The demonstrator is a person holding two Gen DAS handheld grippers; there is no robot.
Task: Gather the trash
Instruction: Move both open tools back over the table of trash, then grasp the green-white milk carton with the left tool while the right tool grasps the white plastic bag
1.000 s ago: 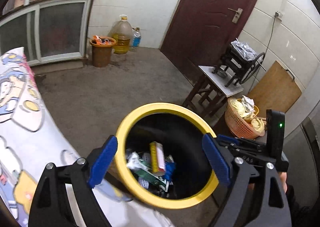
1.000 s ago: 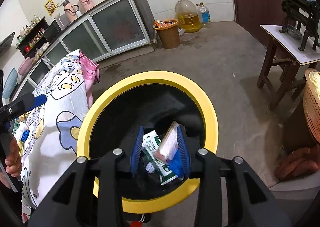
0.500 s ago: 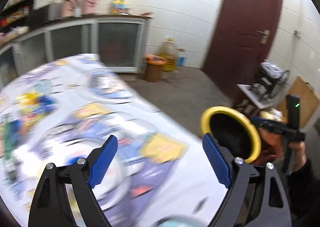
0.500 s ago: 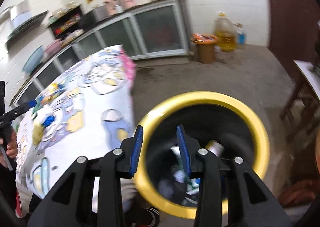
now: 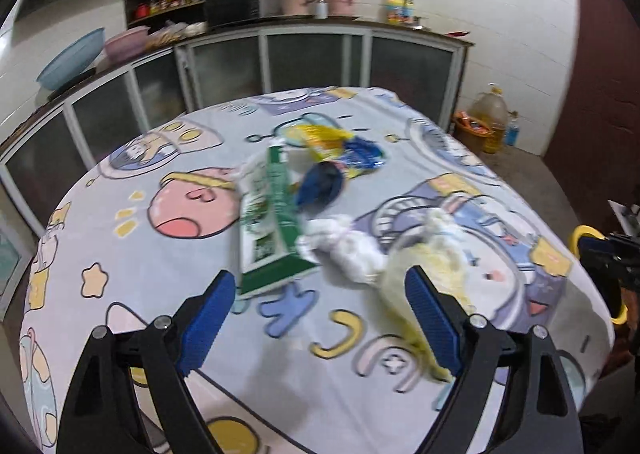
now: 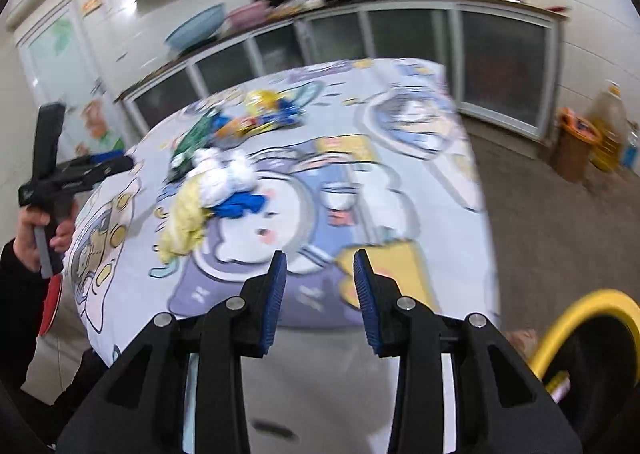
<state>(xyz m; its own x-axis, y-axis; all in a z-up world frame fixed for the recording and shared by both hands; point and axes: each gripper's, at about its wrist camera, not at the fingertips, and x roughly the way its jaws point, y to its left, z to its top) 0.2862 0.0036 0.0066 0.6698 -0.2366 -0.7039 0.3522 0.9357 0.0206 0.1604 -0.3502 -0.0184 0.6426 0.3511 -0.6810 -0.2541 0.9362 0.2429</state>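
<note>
Trash lies on the cartoon-print tablecloth (image 5: 168, 274): a green box (image 5: 268, 230), white crumpled tissue (image 5: 344, 242), a yellow crumpled bag (image 5: 424, 274), a dark blue piece (image 5: 320, 184) and yellow-blue wrappers (image 5: 344, 146). My left gripper (image 5: 320, 314) is open and empty, hovering over the table in front of the pile. My right gripper (image 6: 320, 294) is open a little and empty at the table's edge; the pile (image 6: 212, 182) lies ahead to its left. The yellow-rimmed black trash bin (image 6: 580, 326) is at lower right, also at the left view's right edge (image 5: 580, 234).
Glass-front counter cabinets (image 5: 304, 58) run behind the table. A brown bucket (image 6: 574, 142) and oil jug (image 6: 608, 130) stand on the floor by the wall. The dark red door (image 5: 600, 74) is at right. The left gripper shows in the right wrist view (image 6: 76, 170).
Both grippers swung away from the bin toward the table. The right gripper, shut on a wrapper over the bin a second ago, let it go and now stands partly open and empty.
</note>
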